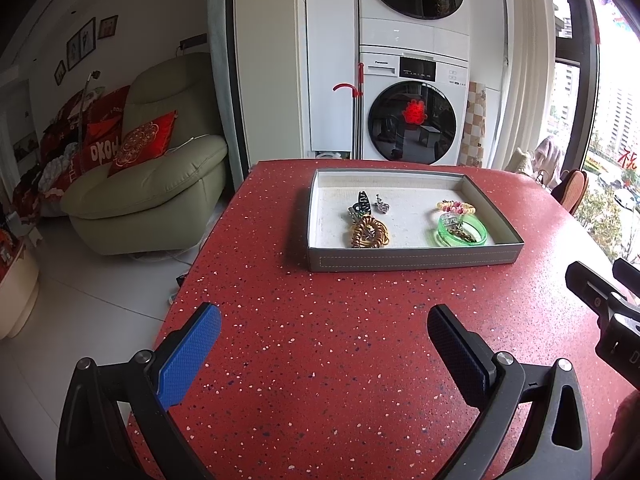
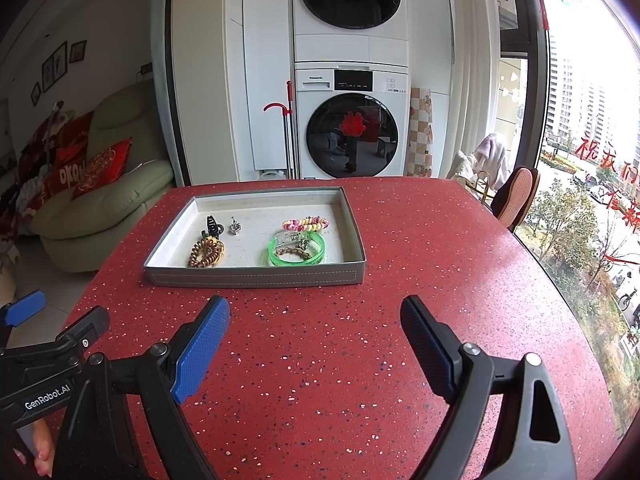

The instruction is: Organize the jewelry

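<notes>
Beyond the table's left edge a green armchair (image 1: 148,184) with a red cushion (image 1: 142,142) is seen, well apart from the work. The left gripper (image 1: 324,338) is held above the red speckled table (image 1: 320,360) with its jaws spread wide and nothing between them; the blue pads (image 1: 192,356) face only bare tabletop. Ahead of it a grey tray (image 1: 412,260) rests flat on the table, and the jewelry is gathered inside. At the tray's left a brown coil tie (image 1: 369,233) lies by the front wall, with a dark clip (image 1: 361,204) just behind it and a small silver charm (image 1: 382,205) beside the clip. At the tray's right a green bangle (image 1: 462,232) lies near the front wall, with a beaded chain seen inside its ring, and a pink-and-yellow coil tie (image 1: 456,206) lies behind it. The right gripper (image 2: 314,330) is likewise held released and empty, short of the tray. Stacked washers (image 2: 352,124) are seen behind the table, and a chair (image 2: 516,196) stands at its far right corner by the window. Nothing is seen between either gripper and the tray.
</notes>
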A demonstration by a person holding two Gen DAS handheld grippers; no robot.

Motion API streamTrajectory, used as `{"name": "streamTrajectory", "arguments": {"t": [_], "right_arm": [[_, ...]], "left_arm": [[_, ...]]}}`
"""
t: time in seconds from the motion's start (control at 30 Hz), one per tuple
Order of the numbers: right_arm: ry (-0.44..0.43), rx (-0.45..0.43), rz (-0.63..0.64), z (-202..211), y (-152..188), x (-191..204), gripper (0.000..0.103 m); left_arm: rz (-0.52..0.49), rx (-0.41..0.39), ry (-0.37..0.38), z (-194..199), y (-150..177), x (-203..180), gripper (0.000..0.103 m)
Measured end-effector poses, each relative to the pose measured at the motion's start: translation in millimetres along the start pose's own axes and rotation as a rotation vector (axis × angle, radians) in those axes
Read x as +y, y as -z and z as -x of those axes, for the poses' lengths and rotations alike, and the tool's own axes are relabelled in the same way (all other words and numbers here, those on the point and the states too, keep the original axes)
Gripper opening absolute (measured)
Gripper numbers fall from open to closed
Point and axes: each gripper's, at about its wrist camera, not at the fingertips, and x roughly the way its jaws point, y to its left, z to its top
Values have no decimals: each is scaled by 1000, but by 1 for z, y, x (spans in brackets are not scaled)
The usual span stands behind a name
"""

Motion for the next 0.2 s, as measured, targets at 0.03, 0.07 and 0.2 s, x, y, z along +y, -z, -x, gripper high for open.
{"name": "streamTrajectory", "arguments": {"t": [0.03, 0.07, 0.2], "right_arm": [[-1, 0, 0, 0, 0, 0, 90], [-1, 0, 0, 0, 0, 0, 90], [0, 1, 0, 0, 0, 0, 90]], "left_arm": [[-3, -3, 2, 1, 0, 0, 103], [-9, -7, 3, 1, 0, 0, 103], [-18, -8, 8, 2, -2, -1, 103]]}}
